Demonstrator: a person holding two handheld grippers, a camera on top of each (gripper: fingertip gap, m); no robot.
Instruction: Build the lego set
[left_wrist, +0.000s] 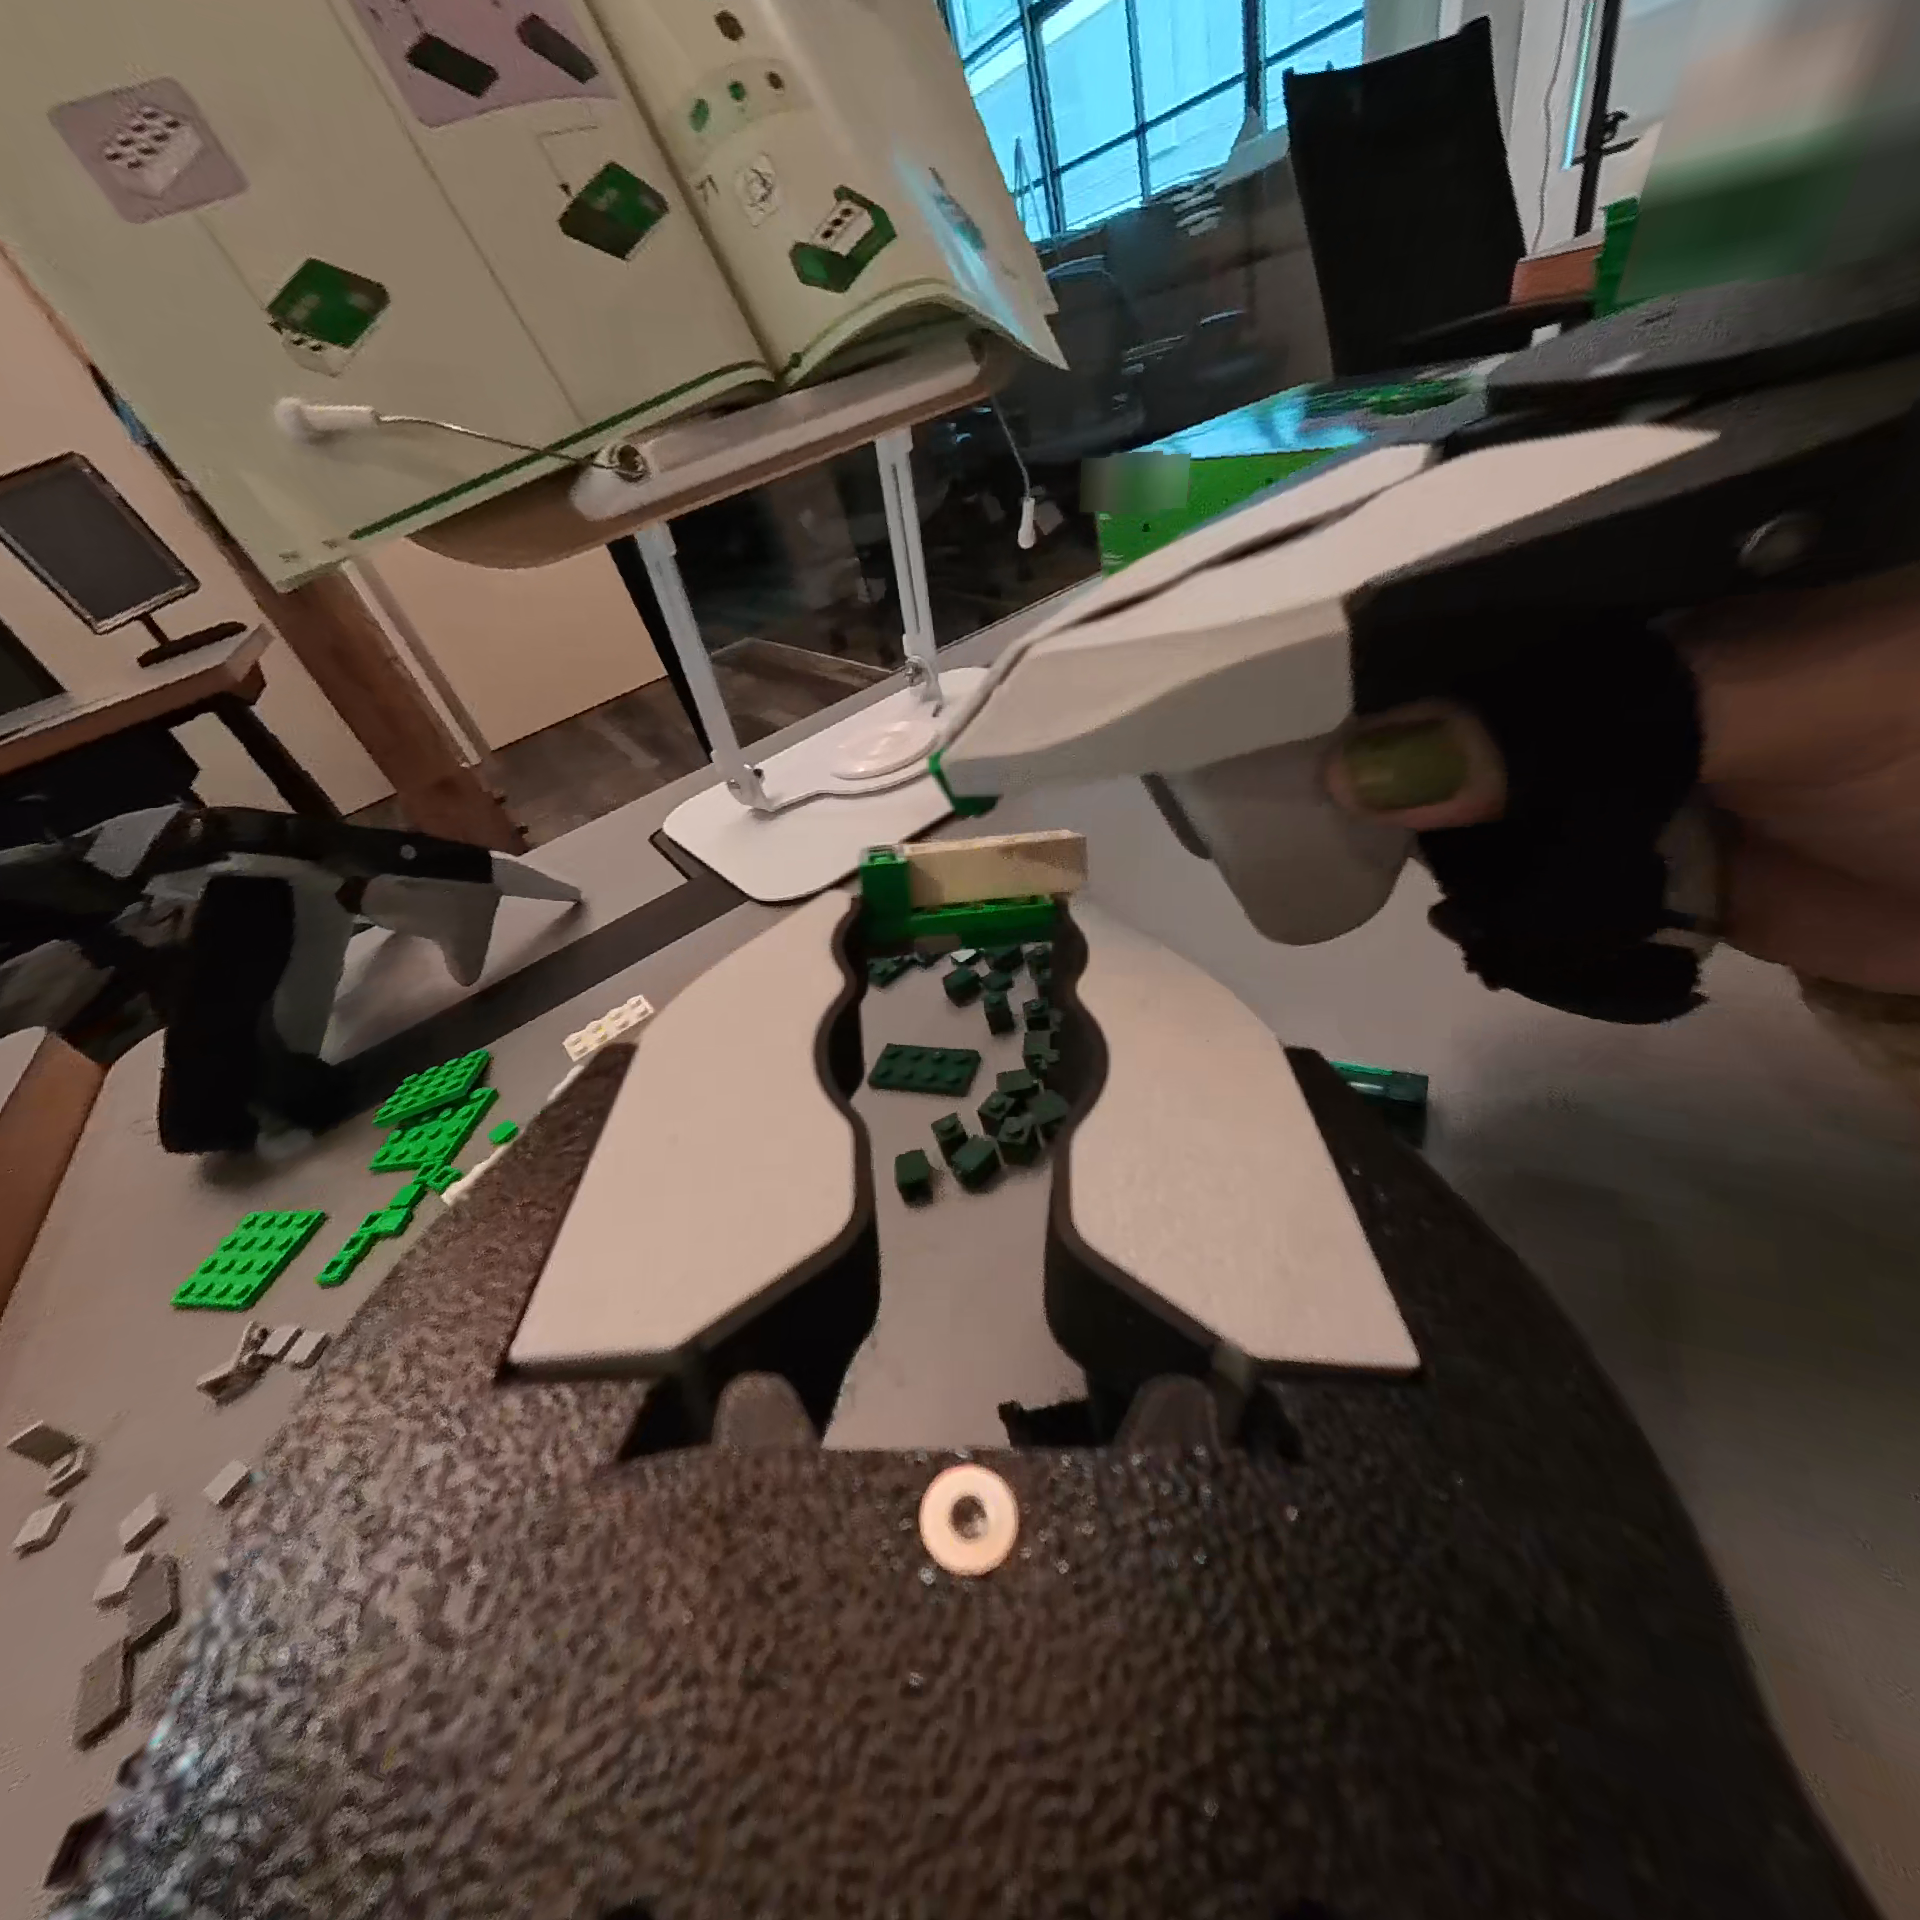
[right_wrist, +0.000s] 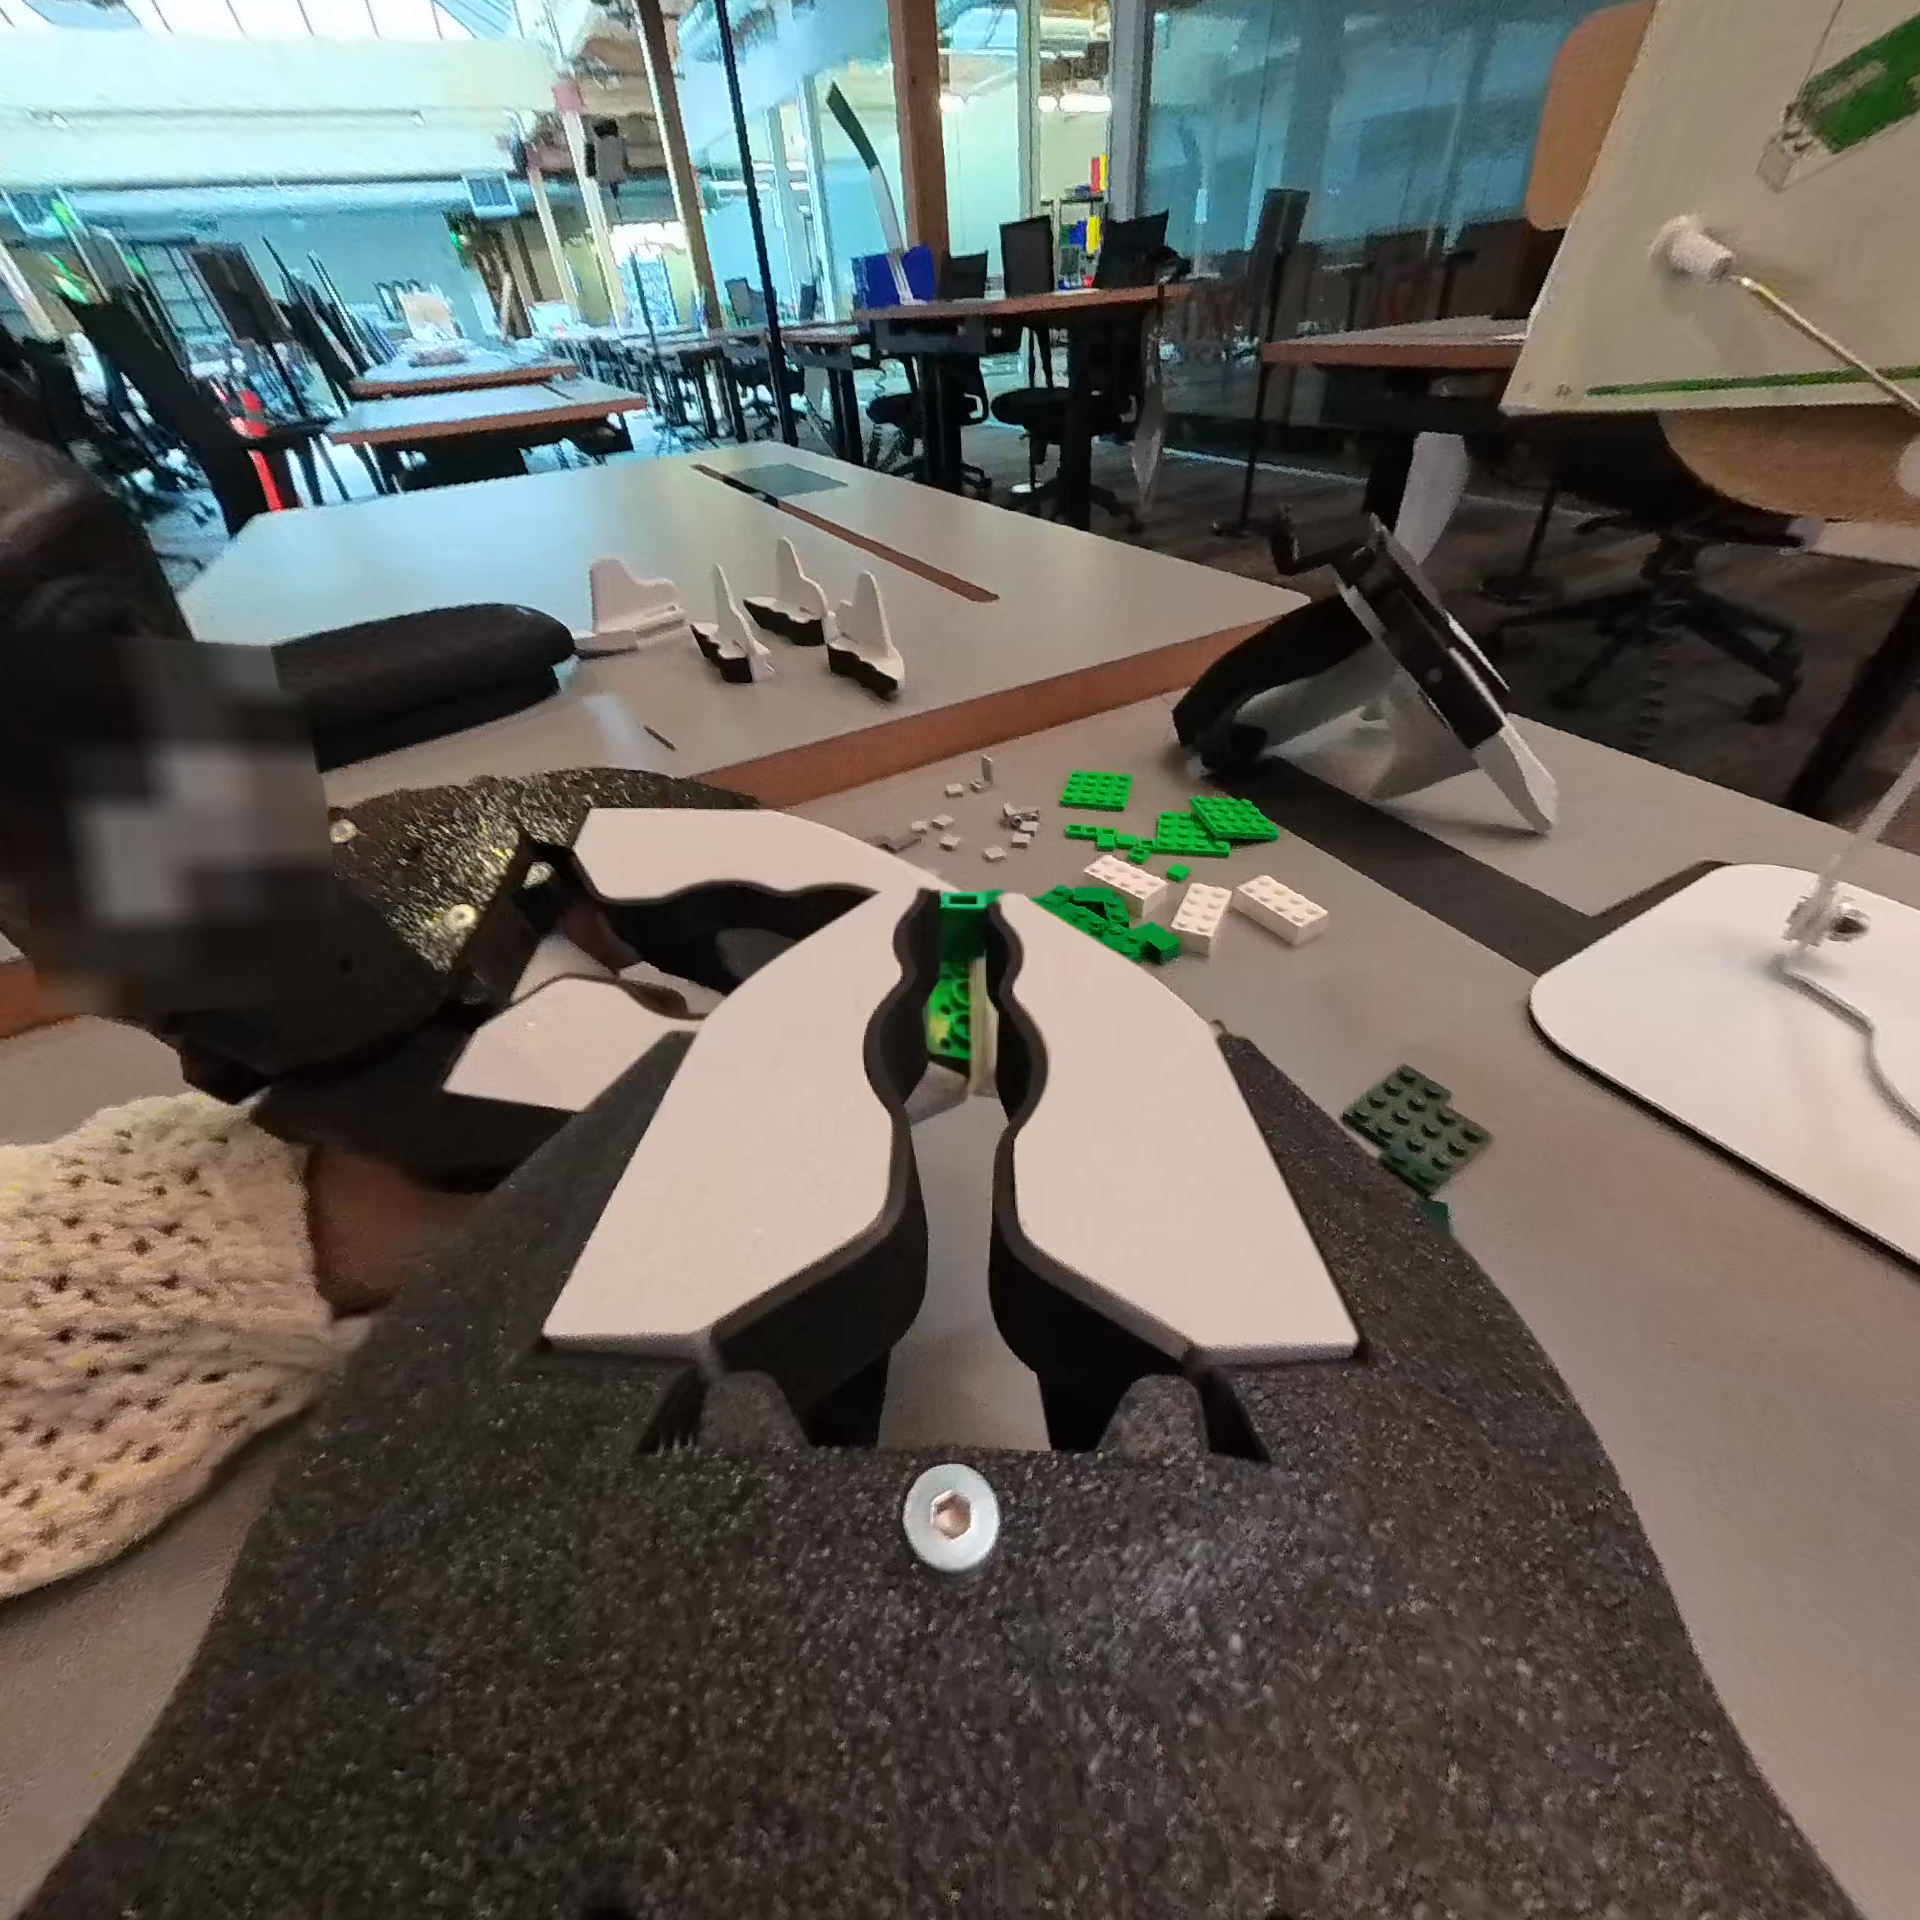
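Lego assembly (left_wrist: 961, 894), bright green base with a cream brick on top: pinched at the tips of the left gripper (left_wrist: 961, 920), whose jaws stand part-way closed around its base. Right gripper (right_wrist: 961, 987): jaws nearly together on a small green and cream sub-piece (right_wrist: 961, 1013), poised just above the assembly's near end. Advice: align studs squarely, press straight down, brace from the left. Beyond the left fingertips: dark green small parts (left_wrist: 987, 1091); to their left, bright green plates (left_wrist: 431, 1101); instruction booklet (left_wrist: 499, 208) on a stand above.
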